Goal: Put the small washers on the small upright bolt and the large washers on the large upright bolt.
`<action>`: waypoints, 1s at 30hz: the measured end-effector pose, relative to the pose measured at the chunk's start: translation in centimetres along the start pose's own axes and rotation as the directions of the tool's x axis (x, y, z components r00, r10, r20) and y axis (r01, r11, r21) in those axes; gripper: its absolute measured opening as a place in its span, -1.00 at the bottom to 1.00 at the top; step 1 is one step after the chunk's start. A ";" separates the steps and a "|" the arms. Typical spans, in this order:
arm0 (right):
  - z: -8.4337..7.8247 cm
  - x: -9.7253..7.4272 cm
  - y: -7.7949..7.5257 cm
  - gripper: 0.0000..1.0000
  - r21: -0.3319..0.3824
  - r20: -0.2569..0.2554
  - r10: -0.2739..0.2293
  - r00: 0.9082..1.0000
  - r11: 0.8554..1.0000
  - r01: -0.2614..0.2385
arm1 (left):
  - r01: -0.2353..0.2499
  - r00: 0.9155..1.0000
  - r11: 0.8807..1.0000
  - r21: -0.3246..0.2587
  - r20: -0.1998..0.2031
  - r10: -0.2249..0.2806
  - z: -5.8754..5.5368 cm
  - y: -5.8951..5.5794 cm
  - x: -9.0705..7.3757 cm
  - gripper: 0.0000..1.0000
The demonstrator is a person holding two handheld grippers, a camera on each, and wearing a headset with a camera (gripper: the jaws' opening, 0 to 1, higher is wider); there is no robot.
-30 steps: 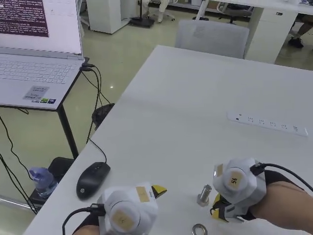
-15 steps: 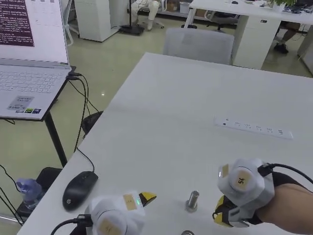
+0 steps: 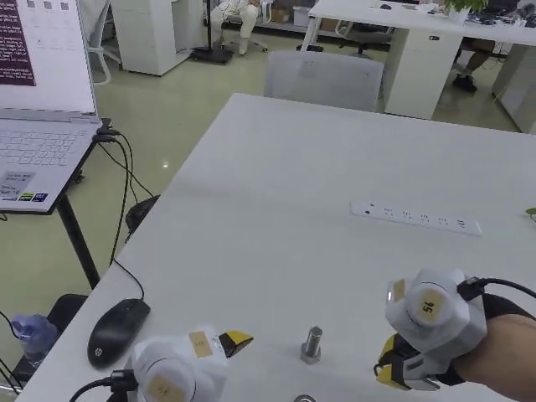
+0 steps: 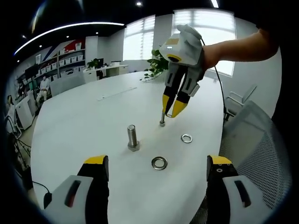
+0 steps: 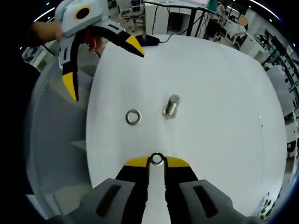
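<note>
Right gripper [image 5: 157,162] jaws clamped on small washer [image 5: 157,159], left gripper [image 4: 157,160] jaws apart, large washer [image 4: 159,163] on table [image 4: 88,112]

A white worktable [image 3: 276,193] stands on glossy pale-green floor [image 3: 167,109], grey chair [image 3: 324,79] behind, laptop [image 3: 33,142] left.

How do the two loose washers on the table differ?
The large washer is clearly wider than the small washer. The large washer lies nearest the large bolt, the small washer nearest the small bolt by the right gripper tongs. Both are silvery rings lying flat on the table, on neither bolt.
</note>
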State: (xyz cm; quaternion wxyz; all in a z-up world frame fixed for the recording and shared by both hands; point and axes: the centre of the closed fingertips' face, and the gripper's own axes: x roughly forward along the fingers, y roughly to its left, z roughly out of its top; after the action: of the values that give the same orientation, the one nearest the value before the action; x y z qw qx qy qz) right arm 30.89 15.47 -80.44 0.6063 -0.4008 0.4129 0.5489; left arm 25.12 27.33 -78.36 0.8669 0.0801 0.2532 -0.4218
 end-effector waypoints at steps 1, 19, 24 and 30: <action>-0.3 -0.2 0.0 -0.75 0.006 0.000 -0.001 1.000 1.000 0.001 | -0.001 1.000 1.000 0.002 -0.002 0.001 0.0 0.0 0.0 0.73; -4.1 -1.9 -0.2 -0.75 0.056 -0.010 -0.021 1.000 0.998 0.022 | -0.024 1.000 1.000 -0.006 -0.015 0.024 0.0 -0.5 0.8 0.86; -4.6 -2.0 -0.1 -0.75 0.069 -0.015 -0.018 1.000 0.997 0.019 | -0.028 0.999 1.000 -0.011 -0.018 0.028 -0.2 -0.7 0.8 0.95; -5.2 -2.1 -0.4 -0.75 0.076 -0.024 -0.023 0.999 0.997 0.024 | -0.026 0.999 1.000 -0.016 -0.021 0.026 -0.1 -0.8 0.9 0.98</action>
State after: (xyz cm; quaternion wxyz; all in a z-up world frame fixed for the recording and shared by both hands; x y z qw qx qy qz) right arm 30.85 9.89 -80.19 0.6227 -0.3885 0.4357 0.5210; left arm 24.88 26.27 -78.84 0.8703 0.0809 0.2644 -0.4076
